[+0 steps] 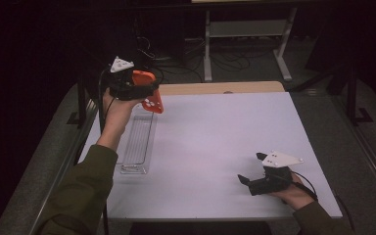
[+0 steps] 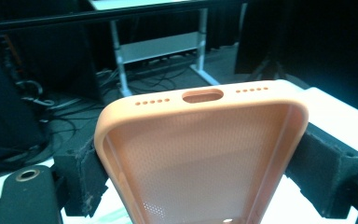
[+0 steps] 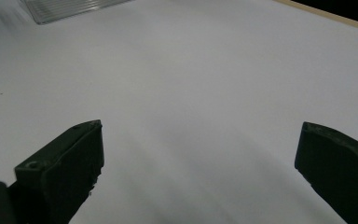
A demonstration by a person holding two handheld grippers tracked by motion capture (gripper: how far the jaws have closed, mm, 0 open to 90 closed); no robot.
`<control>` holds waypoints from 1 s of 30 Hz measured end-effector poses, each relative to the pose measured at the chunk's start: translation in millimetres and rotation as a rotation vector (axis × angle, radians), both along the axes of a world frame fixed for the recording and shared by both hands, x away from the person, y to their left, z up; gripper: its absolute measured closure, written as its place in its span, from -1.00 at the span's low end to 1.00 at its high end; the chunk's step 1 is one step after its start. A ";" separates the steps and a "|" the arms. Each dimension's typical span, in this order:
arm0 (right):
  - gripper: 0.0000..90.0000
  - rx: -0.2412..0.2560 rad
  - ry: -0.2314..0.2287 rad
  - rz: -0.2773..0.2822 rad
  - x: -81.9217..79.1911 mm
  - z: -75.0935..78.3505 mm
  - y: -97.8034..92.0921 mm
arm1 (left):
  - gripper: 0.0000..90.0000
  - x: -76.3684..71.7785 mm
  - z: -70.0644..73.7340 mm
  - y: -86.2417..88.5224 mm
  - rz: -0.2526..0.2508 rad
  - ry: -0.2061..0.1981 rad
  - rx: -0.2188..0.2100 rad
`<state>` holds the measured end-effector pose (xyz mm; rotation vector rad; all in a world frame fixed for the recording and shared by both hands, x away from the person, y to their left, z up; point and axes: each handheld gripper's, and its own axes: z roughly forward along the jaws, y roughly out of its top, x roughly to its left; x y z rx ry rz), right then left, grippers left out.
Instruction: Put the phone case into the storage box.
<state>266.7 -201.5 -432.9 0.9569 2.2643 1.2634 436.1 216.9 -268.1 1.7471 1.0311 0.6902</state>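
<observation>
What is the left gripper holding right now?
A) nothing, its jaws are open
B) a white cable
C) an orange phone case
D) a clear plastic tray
C: the left gripper is raised above the table's far left corner with its jaws closed on the two sides of the orange phone case, while the clear tray lies on the table below it.

The white surface [image 1: 215, 147] is seen from above and behind in the high view, looking forward and down. The left gripper view is aimed off the surface toward the white frame [image 2: 158, 46] beyond, also caught in the high view. The right gripper view is held close over the surface, shared with the high view.
</observation>
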 end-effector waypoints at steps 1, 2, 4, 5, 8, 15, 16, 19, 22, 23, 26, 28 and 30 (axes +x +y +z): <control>-0.99 0.000 -0.001 0.000 0.0 0.0 0.0 | -0.66 1.4 -0.9 0.8 0.008 0.001 0.002; -0.99 0.002 0.000 0.001 -0.1 0.1 0.1 | -0.66 2.5 -1.7 1.3 0.020 0.005 0.005; -0.99 0.002 -0.002 0.002 -0.2 0.1 -0.1 | -0.66 4.9 -3.5 2.8 0.038 0.009 0.010; -0.99 0.000 -0.002 0.002 -0.1 0.0 -0.3 | -0.66 6.1 -4.3 3.6 0.048 0.010 0.014; -0.99 -0.001 -0.002 0.002 0.1 0.0 -0.3 | -0.66 9.1 -6.3 5.3 0.077 0.019 0.022; -0.99 0.002 -0.001 0.002 -0.4 0.1 0.2 | -0.66 16.4 -12.7 6.5 0.142 0.032 0.045; -0.99 0.003 -0.001 0.001 -0.5 0.2 0.1 | -0.66 17.6 -13.8 6.6 0.148 0.035 0.046; -0.99 0.002 -0.002 0.003 -0.3 0.2 -0.3 | -0.66 21.2 -17.6 7.4 0.174 0.045 0.063; -0.99 0.001 -0.003 0.004 -0.3 0.1 -0.4 | -0.66 24.7 -22.3 8.2 0.197 0.059 0.070; -0.99 0.002 -0.003 0.004 -0.3 0.2 -0.3 | -0.66 25.8 -23.8 8.8 0.202 0.065 0.074; -0.99 0.002 -0.002 0.003 -0.4 0.3 -0.2 | -0.66 29.3 -28.5 10.9 0.221 0.079 0.080; -0.99 0.004 -0.001 0.003 -0.4 0.4 0.0 | -0.66 31.8 -31.6 12.3 0.232 0.086 0.084; -0.99 0.005 -0.001 0.003 -0.4 0.5 0.2 | -0.66 34.2 -34.8 14.8 0.240 0.092 0.091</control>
